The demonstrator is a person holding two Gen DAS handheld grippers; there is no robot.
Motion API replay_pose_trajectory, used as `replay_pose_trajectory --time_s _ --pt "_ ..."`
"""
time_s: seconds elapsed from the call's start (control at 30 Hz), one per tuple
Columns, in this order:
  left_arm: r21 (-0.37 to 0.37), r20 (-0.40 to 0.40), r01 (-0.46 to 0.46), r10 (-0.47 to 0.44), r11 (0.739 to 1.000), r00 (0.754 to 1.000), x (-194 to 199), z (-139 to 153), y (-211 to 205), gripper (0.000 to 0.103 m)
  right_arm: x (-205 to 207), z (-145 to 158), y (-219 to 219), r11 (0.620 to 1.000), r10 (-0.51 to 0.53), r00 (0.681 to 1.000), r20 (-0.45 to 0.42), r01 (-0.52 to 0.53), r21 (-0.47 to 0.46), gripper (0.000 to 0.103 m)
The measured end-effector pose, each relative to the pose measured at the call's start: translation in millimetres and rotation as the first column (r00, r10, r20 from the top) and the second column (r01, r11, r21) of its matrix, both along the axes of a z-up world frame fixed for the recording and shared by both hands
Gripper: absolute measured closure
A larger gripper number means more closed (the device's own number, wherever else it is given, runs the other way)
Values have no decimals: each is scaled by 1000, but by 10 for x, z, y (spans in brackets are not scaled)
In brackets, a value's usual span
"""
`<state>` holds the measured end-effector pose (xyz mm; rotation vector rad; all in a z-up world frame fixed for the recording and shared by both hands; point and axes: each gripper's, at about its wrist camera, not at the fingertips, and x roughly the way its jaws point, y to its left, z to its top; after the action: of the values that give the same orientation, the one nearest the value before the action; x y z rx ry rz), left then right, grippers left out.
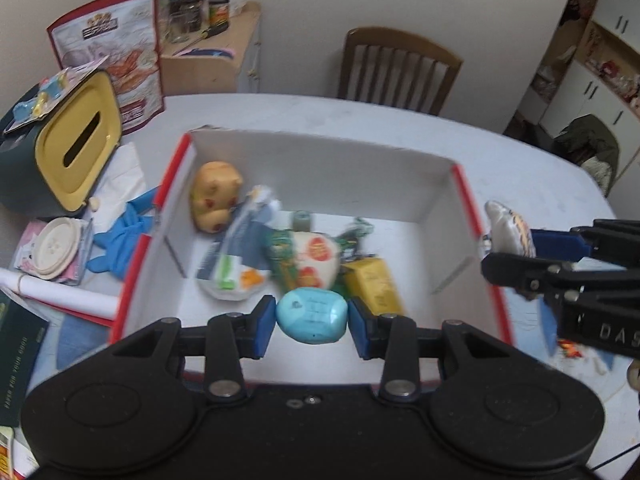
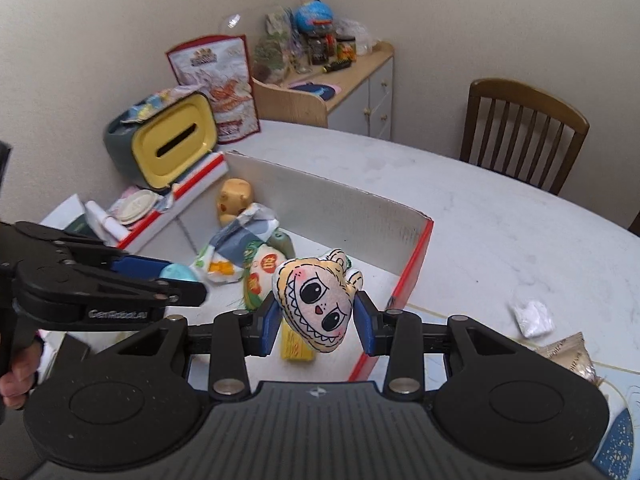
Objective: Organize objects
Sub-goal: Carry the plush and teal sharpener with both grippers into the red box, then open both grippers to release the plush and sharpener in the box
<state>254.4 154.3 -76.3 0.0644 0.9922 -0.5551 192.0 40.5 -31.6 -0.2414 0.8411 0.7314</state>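
A white cardboard box with red edges point(image 1: 316, 172) point(image 2: 332, 204) stands on the table and holds several items: a yellow plush point(image 1: 216, 196) point(image 2: 234, 198), snack packets point(image 1: 236, 264), a round printed pouch point(image 1: 314, 260) and a yellow carton point(image 1: 374, 286). My left gripper point(image 1: 311, 322) is shut on a light blue egg-shaped case point(image 1: 312, 314) point(image 2: 178, 272), held over the box's near side. My right gripper point(image 2: 318, 318) is shut on a cartoon-face plush toy point(image 2: 316, 304) point(image 1: 510, 228), at the box's right wall.
A dark tissue box with a yellow lid point(image 1: 76, 152) point(image 2: 176, 144), a blue glove point(image 1: 120, 236), a round white lid point(image 1: 52, 246) and a red printed bag point(image 1: 116, 52) crowd the table's left. A wooden chair point(image 1: 396, 68) stands behind. A crumpled white wrapper point(image 2: 534, 318) lies right.
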Motion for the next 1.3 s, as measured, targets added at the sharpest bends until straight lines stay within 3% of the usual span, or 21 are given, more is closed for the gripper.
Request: replay_pose_trajectory --time_s 0.33,0.7,0.87,1.3 --pt "167 -45 63 -56 984 997 380 -354 -46 66 421 -418 502 992 -34 999 -19 32 -120 65" --pt "277 -100 147 -124 950 987 538 -711 -204 65 639 -797 846 974 -22 999 -49 10 -228 65" --pt "299 -127 157 -124 941 984 598 -825 -221 65 690 -923 930 965 -4 998 -58 -12 -264 65" --pt "319 -165 194 -147 928 975 599 -890 -225 64 799 -1047 955 969 -17 992 -123 -14 -247 63"
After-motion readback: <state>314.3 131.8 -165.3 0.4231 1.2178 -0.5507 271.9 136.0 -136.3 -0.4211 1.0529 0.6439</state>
